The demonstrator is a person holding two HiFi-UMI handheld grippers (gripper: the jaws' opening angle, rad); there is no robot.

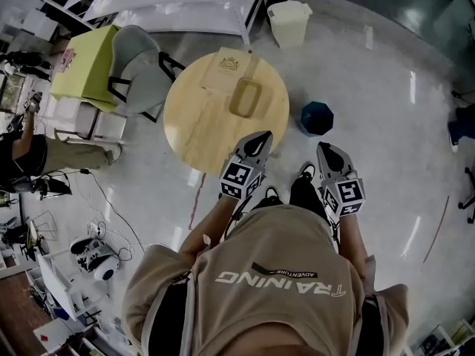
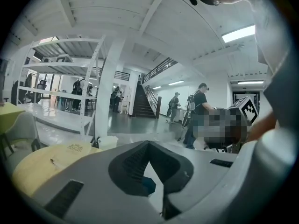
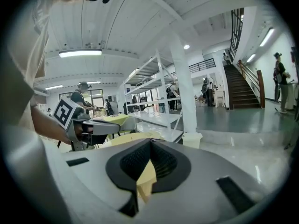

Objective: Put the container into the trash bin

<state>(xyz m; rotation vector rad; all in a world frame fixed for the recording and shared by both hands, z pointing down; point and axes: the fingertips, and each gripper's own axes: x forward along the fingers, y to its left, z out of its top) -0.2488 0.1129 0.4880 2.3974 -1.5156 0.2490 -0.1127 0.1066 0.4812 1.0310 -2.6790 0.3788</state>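
A tan, shallow container [image 1: 246, 97] lies on the round wooden table [image 1: 200, 124], beside a flat beige packet [image 1: 226, 65]. A dark blue bin [image 1: 317, 118] stands on the floor to the table's right, and a white bin [image 1: 289, 21] stands farther back. My left gripper [image 1: 262, 137] hangs over the table's near edge, short of the container, with its jaws shut and empty. My right gripper [image 1: 325, 149] hovers over the floor just this side of the blue bin, and its jaws also look closed with nothing in them. In the left gripper view a bit of the blue bin [image 2: 148, 185] shows between the pads.
A grey chair [image 1: 141, 69] and a yellow-green table [image 1: 85, 61] stand left of the round table. White shelving [image 1: 185, 6] runs along the back. Cables and equipment [image 1: 96, 254] lie on the floor at the left. Other people stand in the hall [image 2: 198, 111].
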